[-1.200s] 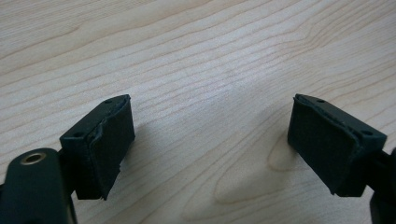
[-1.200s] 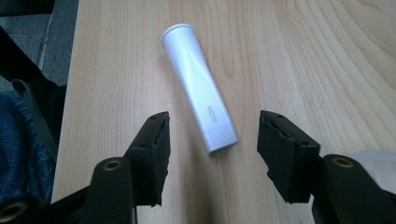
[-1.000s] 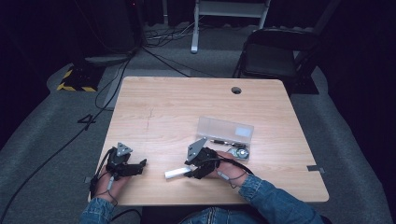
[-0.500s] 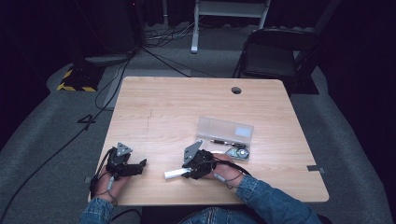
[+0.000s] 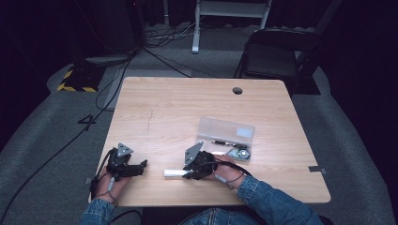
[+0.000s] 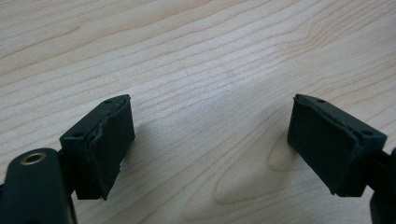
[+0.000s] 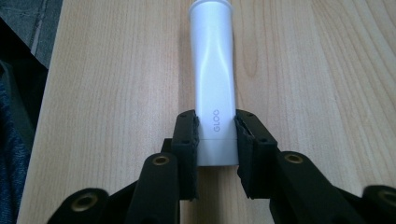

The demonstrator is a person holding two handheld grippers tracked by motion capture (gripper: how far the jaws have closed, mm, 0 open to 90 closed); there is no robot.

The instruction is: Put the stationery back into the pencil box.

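- Here, a wooden table is being used as the work surface, with both grippers being kept low over its near edge; a round hole is being shown in its far side, well beyond the right gripper.
- A dark folding chair is being seen past the far edge of the table, well apart from both grippers.
- A clear plastic case is lying open just beyond and to the right of the right gripper, with a pen and a small round item being held inside it; what the round item is cannot be told.
- The right gripper is being held by a hand in a denim sleeve, and its jaws are being pressed closed on the end of a white glue stick.
- The glue stick is being kept lengthwise out from the right gripper's jaws toward the left gripper, low over the wood, with the word GLOO being shown between the pads.
- The left gripper is being held well apart from the right gripper, its jaws being spread wide over bare wood with nothing between them.
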